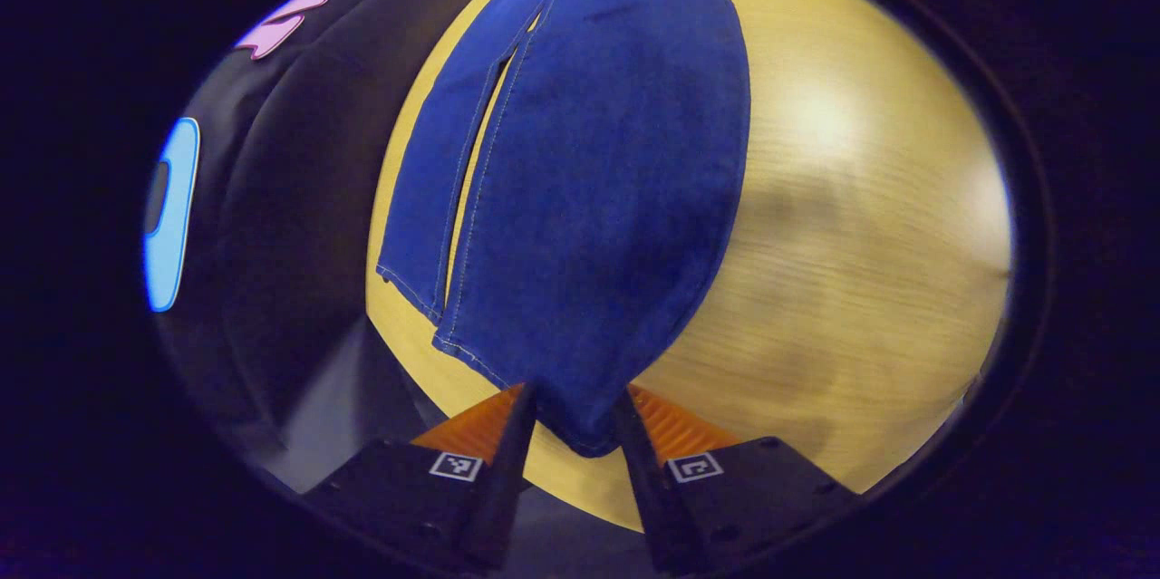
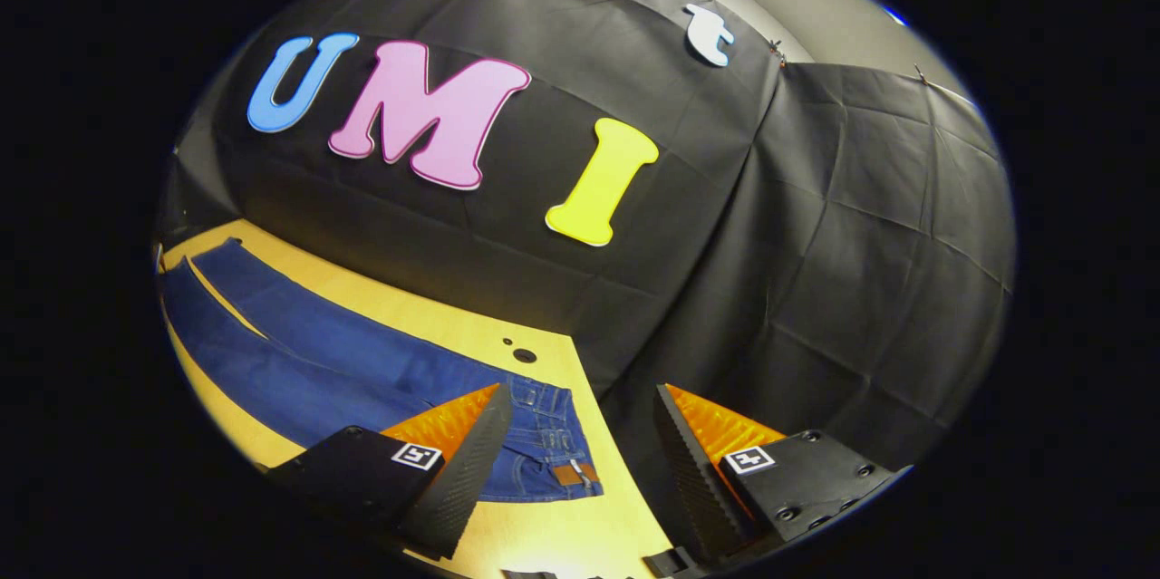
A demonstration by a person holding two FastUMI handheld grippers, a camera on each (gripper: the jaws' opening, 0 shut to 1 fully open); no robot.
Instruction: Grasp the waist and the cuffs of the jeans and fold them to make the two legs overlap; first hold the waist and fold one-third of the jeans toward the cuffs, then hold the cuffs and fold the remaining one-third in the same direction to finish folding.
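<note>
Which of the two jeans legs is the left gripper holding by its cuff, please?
The nearer, wider-looking leg: its cuff corner sits between the left gripper fingers. The other leg, toward the booth wall, lies flat and untouched.

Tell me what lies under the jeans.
The jeans lie flat on a yellow wooden table, both legs stretched out on it. The left gripper has one cuff corner between its fingers. Whatever the denim covers stays hidden; only the bare tabletop around it shows.

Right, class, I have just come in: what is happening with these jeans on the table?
A person works two handheld grippers over blue jeans lying on a wooden table. The left gripper has a fold of the cuff end between its jaws. The right gripper is open, above the waist. No thirds fold has begun.
</note>
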